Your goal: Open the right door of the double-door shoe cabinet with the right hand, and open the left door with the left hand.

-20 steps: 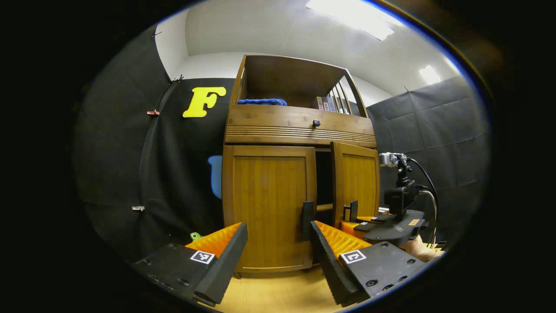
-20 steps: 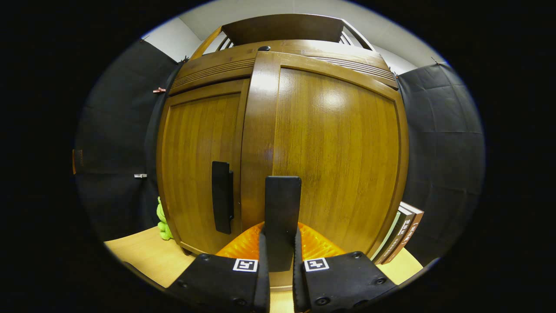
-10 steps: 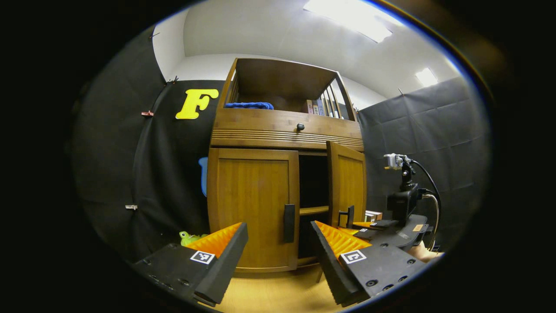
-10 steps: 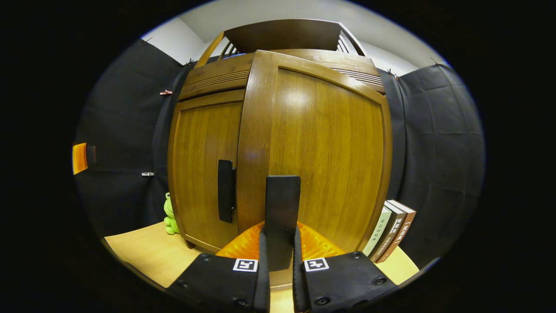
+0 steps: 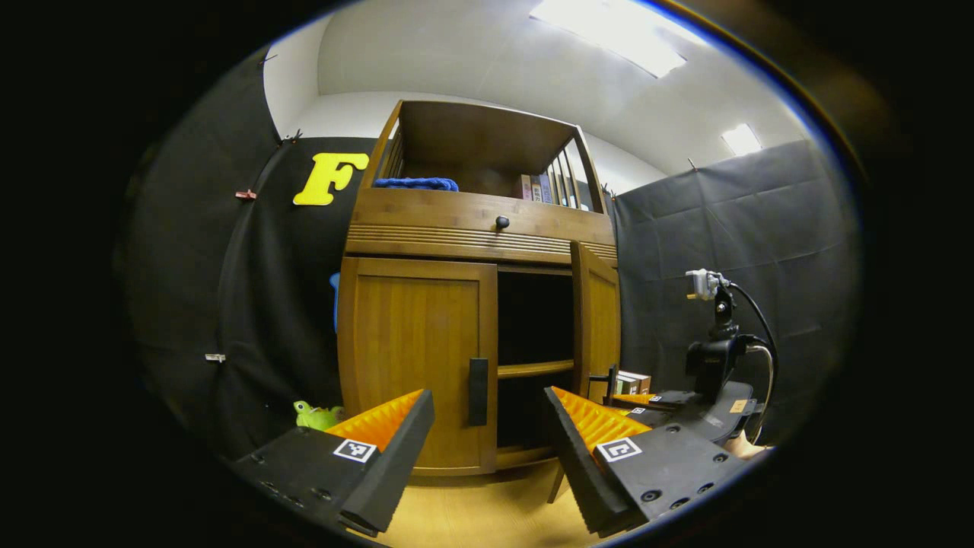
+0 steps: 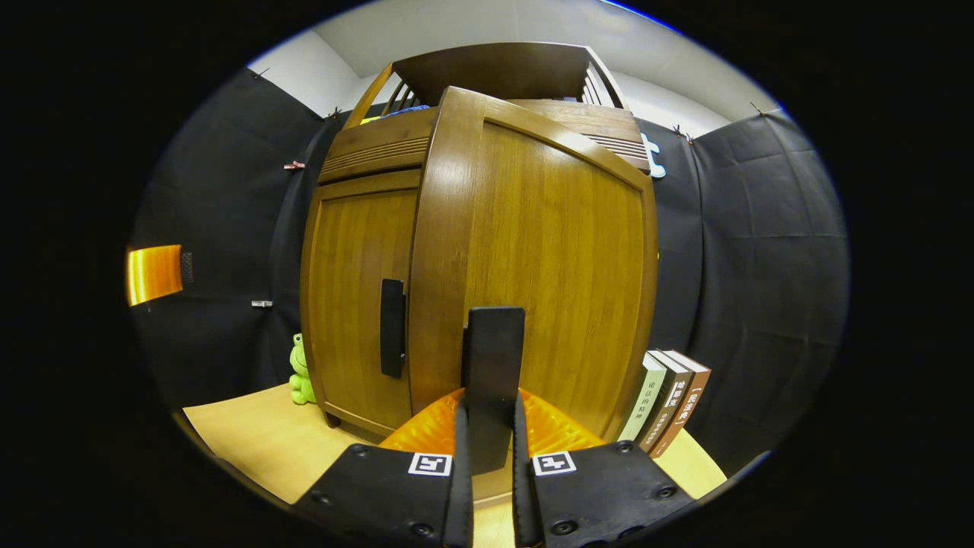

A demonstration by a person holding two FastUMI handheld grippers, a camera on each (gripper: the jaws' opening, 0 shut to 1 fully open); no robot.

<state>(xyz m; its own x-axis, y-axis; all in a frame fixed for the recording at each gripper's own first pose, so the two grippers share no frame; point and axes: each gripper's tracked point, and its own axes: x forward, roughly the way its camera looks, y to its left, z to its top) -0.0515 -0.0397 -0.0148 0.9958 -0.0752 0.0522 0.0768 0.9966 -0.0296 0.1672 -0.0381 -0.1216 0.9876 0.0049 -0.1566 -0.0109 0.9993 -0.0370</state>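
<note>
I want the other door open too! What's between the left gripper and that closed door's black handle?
Nothing: in the left gripper view, the left gripper has only bare light wooden tabletop before the closed left door's black bar handle.

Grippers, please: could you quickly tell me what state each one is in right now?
Left gripper: open, holding nothing, facing the closed left door.
Right gripper: jaws shut on the right door's handle, with the right door swung partly open.
</note>
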